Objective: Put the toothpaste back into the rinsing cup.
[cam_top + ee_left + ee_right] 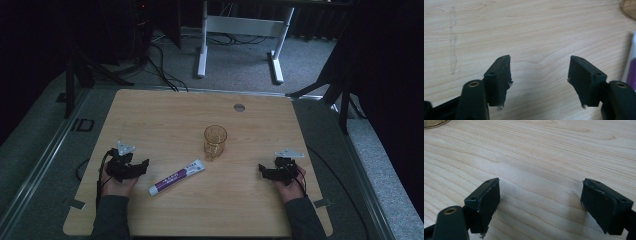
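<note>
Toothpaste tube (177,177) lies flat on the wooden table (165,115), and it is the thing closest to my claws. It is white with a purple end, and it sits slanted.

My left claw (145,163) rests low on the table, held in my left hand (116,184). Its jaws are spread wide apart with nothing between them, just bare wood. The tube is just to the right of this claw, near it but not touching. In the left gripper view I see a strip of the tube (631,65) at the right edge, past the right jaw.

A glass cup (215,142) stands upright beyond the tube's white end, between my two claws and farther out from both. Its rim (629,8) peeks in at the top right corner of the left gripper view.

My right claw (261,170) also rests low on the table, in my right hand (290,187). Its jaws are wide apart too, and hold nothing. The tube is well off to the left of it, and the cup is up and to its left.
</note>
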### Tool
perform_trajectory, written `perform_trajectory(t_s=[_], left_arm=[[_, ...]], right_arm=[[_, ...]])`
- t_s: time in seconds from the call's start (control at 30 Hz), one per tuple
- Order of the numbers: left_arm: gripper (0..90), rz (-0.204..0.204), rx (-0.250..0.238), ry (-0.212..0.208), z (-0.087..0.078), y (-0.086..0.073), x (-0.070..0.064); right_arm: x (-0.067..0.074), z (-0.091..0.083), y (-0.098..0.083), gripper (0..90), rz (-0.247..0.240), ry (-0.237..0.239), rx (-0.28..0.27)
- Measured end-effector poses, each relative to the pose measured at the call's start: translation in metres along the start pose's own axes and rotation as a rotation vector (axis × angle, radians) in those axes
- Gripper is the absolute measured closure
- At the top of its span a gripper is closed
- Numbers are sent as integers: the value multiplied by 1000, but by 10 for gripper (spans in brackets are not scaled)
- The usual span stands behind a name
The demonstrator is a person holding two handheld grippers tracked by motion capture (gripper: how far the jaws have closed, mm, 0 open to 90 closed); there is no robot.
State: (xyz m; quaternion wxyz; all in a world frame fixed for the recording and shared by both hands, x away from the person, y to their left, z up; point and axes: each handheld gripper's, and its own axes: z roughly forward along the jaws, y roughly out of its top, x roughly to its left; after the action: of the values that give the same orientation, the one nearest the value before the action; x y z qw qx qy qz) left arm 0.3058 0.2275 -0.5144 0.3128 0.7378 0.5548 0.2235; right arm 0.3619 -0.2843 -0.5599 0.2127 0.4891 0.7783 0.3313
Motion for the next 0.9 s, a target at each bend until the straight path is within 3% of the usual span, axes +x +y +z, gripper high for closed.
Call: perform_trajectory(t_s=[0.9], left_arm=[[372,53,2,-45,-19,12,-3]], right_arm=[[0,0,0,157,1,0,0]])
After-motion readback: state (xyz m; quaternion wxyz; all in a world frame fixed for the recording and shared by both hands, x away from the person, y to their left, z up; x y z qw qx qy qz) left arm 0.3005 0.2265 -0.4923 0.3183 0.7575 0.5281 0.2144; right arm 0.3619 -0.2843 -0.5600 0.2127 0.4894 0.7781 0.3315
